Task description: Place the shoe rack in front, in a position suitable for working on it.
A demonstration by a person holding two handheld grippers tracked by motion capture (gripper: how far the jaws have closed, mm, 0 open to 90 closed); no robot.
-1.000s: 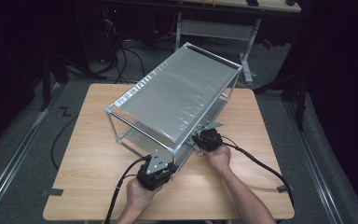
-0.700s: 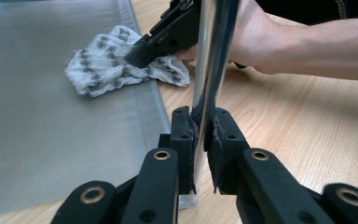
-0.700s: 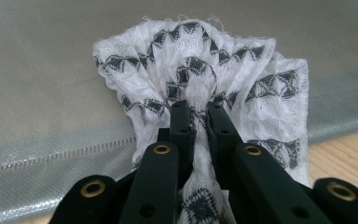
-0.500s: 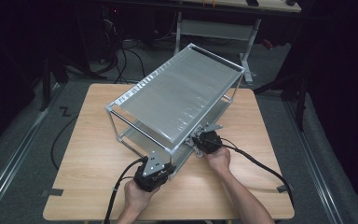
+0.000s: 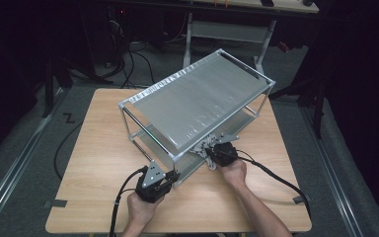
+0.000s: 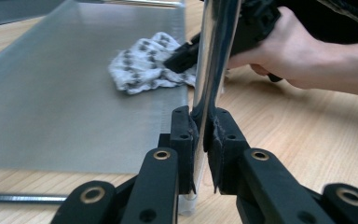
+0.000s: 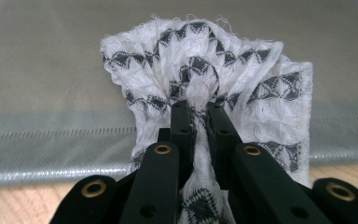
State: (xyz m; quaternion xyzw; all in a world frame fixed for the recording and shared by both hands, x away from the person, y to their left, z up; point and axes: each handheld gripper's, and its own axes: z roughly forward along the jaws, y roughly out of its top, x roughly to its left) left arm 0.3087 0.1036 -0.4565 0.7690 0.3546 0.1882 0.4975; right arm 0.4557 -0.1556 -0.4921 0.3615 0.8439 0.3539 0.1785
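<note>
A two-tier metal rack [image 5: 197,103] with frosted shelves stands slanted on the wooden table [image 5: 98,148]. My left gripper [image 5: 170,177] [image 6: 200,135] is shut on the rack's near corner post [image 6: 216,51]. My right gripper [image 5: 212,154] [image 7: 198,119] is shut on a white cloth with black triangle pattern [image 7: 200,79] [image 6: 144,63]. The cloth is bunched on the lower shelf [image 6: 65,88] [image 7: 51,70] near its front edge. In the left gripper view the right hand [image 6: 298,60] and its gripper press on the cloth just beyond the post.
Black cables [image 5: 123,197] trail from both grippers toward the table's near edge. Dark floor, table legs and cables [image 5: 128,54] lie beyond the far edge. Bare wood [image 5: 98,148] stretches left of the rack and along the near side.
Little differs. Both hands stay at the rack's near end; the left gripper holds the corner post and the right stays at the lower shelf.
</note>
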